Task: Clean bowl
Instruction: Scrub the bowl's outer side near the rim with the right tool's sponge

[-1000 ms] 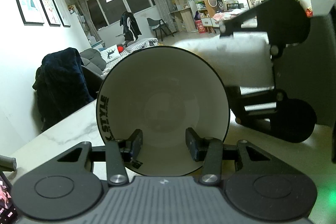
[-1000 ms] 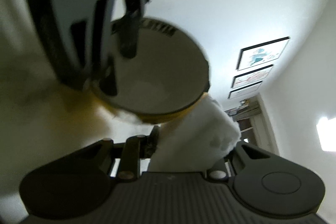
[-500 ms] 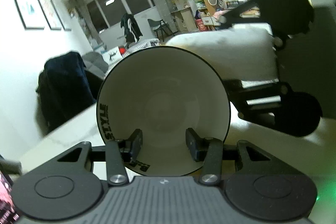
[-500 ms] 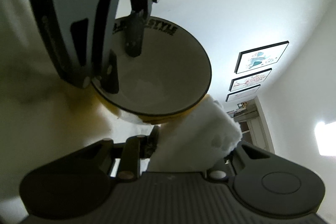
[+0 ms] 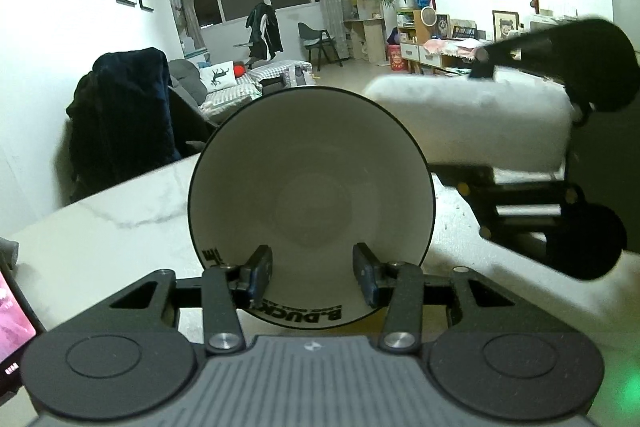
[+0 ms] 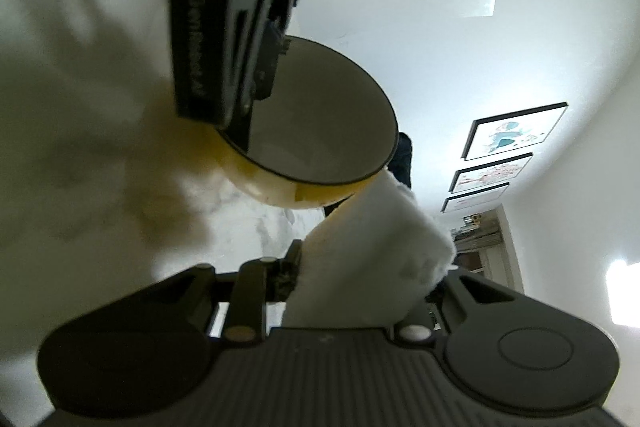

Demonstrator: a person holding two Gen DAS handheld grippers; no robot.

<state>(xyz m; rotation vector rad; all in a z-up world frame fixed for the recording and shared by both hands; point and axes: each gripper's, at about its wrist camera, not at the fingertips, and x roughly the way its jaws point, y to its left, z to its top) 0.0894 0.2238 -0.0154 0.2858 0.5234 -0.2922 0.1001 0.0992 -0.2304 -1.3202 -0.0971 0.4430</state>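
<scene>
My left gripper (image 5: 312, 269) is shut on the near rim of the bowl (image 5: 312, 203) and holds it tilted, its white inside facing the camera. The bowl has a black rim, black lettering and a yellow outside (image 6: 280, 183). My right gripper (image 6: 360, 267) is shut on a white sponge (image 6: 372, 251). In the left wrist view the sponge (image 5: 472, 123) lies behind the bowl's upper right edge. In the right wrist view the sponge's tip touches the bowl's outer wall just below the rim.
A white marble table (image 5: 100, 227) lies under both grippers. A phone with a pink screen (image 5: 12, 327) stands at the left edge. A chair draped with a dark jacket (image 5: 120, 119) stands behind the table.
The bowl has turned in my left gripper: the lettering moved from the left rim to the bottom rim. The sponge stays against the bowl's outer wall, and both views have shifted.
</scene>
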